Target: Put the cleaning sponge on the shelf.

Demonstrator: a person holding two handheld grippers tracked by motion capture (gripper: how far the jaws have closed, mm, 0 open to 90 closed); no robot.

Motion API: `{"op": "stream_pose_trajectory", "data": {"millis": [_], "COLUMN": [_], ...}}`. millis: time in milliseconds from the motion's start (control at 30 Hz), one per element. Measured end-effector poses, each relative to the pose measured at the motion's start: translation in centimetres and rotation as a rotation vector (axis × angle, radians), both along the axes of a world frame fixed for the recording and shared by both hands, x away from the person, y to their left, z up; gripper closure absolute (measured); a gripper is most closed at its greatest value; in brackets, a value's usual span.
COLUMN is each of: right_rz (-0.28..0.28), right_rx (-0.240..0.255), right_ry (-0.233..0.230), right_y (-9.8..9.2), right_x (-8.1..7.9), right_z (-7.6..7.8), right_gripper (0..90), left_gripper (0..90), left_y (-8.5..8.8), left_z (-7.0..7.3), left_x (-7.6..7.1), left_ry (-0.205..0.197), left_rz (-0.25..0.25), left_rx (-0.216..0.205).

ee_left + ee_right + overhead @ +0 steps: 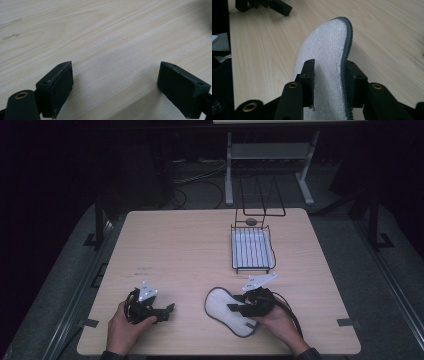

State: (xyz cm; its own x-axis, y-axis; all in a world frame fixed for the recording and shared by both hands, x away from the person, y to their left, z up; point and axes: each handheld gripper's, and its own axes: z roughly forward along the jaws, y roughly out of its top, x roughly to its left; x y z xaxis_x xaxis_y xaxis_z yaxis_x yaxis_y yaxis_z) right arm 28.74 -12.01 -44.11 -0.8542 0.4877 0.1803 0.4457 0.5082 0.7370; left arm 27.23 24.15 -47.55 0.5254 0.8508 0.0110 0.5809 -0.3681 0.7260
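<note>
In the high view, a pale wooden bench (190, 250) is seen in a dark room, with grey flooring around it and the legs of a white frame (267, 160) behind. A wire rack with a white ribbed tray (252, 250) stands on the right half of the bench, just beyond the right tool (235, 308); nothing lies between the two tools. A white insole with a dark rim (222, 307) is found near the front edge, right of centre, its long axis running from upper left to lower right, its rounded end pointing away from the right hand (277, 322). The left tool (167, 312) is held low at the front left, well apart from the insole. In the left gripper view, the left tool's jaws are seen spread wide over bare wood grain, with nothing between them. In the right gripper view, the insole (327, 57) is seen standing on edge between the right tool's jaws, which are pressed against its two faces; its long axis runs straight away from the camera, toe end lifted off the bench. The left tool (268, 6) is visible at the far top left.
</note>
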Motion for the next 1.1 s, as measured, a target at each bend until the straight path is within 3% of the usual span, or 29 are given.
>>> {"op": "stream_pose_trajectory", "data": {"millis": [167, 467, 1100], "right_rz": [0.021, 0.035, 0.008], "right_rx": [0.017, 0.054, 0.104], "right_ry": [0.011, -0.012, -0.060], "right_y": [-0.1, -0.4, -2.1], "right_x": [0.0, 0.1, 0.7], "right_z": [0.6, 1.7, 3.6], "right_gripper": [69.5, 76.1, 79.8], "left_gripper": [12.6, 12.6, 12.6], "left_y": [0.0, 0.0, 0.0], "left_z": [0.0, 0.0, 0.0], "left_x": [0.0, 0.0, 0.0], "left_ry": [0.003, 0.002, 0.000], "left_rz": [0.000, -0.001, 0.003], "left_rx": [0.001, 0.002, -0.006]}}
